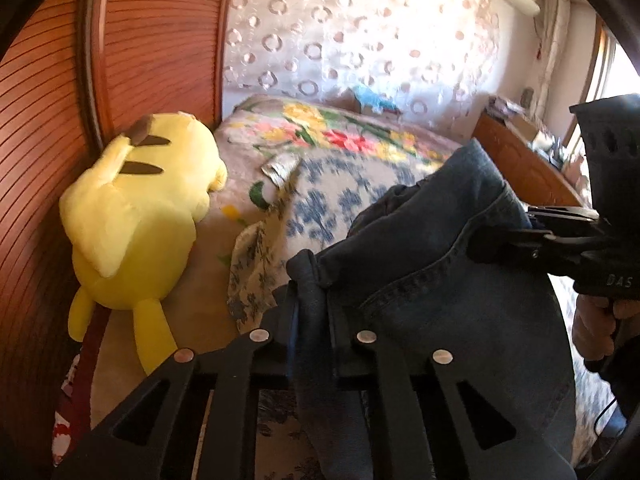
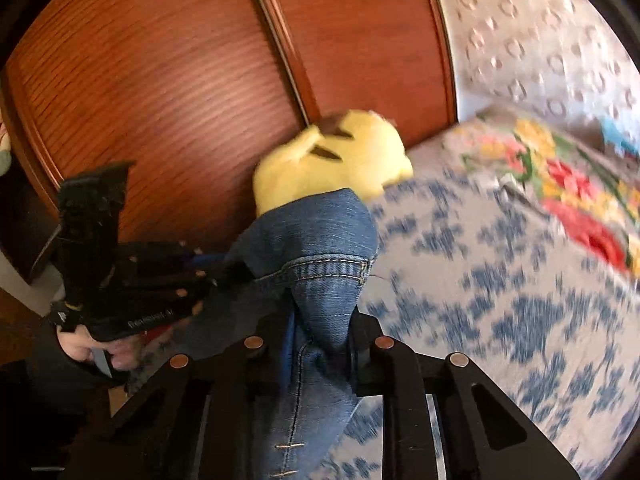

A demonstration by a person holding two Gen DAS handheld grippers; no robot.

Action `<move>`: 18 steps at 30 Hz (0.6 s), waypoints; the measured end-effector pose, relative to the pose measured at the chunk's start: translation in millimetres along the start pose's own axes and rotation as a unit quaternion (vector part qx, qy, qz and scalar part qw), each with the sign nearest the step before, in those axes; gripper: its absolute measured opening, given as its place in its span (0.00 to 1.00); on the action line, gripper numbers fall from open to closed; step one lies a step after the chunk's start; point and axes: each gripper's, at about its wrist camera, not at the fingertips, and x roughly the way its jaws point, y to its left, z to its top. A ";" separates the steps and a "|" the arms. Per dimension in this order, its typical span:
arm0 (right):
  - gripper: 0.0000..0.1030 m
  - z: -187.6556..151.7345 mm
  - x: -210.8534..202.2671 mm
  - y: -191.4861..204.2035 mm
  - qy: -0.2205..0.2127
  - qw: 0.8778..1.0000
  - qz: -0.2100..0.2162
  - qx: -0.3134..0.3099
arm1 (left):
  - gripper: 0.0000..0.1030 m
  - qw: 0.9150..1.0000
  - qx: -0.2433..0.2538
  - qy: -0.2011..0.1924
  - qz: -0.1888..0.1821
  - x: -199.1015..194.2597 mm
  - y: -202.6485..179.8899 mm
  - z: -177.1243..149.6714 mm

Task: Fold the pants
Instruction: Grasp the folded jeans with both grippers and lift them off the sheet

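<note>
Blue denim pants (image 1: 432, 264) hang between my two grippers above the bed. My left gripper (image 1: 310, 292) is shut on a bunched edge of the denim. In the left wrist view the right gripper (image 1: 486, 246) comes in from the right and pinches the same pants. In the right wrist view my right gripper (image 2: 322, 320) is shut on a seamed fold of the pants (image 2: 320, 240). The left gripper (image 2: 224, 276) shows there at the left, clamped on the denim. The cloth below both grippers hangs out of sight.
The bed carries a blue-and-white floral blanket (image 2: 500, 300) and a bright flowered blanket (image 1: 332, 132). A yellow plush toy (image 1: 136, 208) lies against the wooden wardrobe doors (image 2: 180, 80). A patterned cloth (image 1: 260, 256) lies on the bed. A wooden headboard (image 1: 520, 160) stands at right.
</note>
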 end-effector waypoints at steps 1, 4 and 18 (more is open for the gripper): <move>0.19 7.0 -0.7 4.4 -0.006 1.000 0.002 -0.008 | 0.12 1.000 -0.004 -0.008 0.002 -3.3 2.5 3.8; 0.19 26.0 -0.3 11.4 -0.022 1.000 0.001 -0.020 | 0.12 0.999 -0.018 -0.035 0.005 -14.3 13.6 22.3; 0.19 47.8 20.4 -46.9 -0.072 0.994 -0.075 0.033 | 0.11 0.997 0.057 -0.043 0.013 38.8 -8.6 126.2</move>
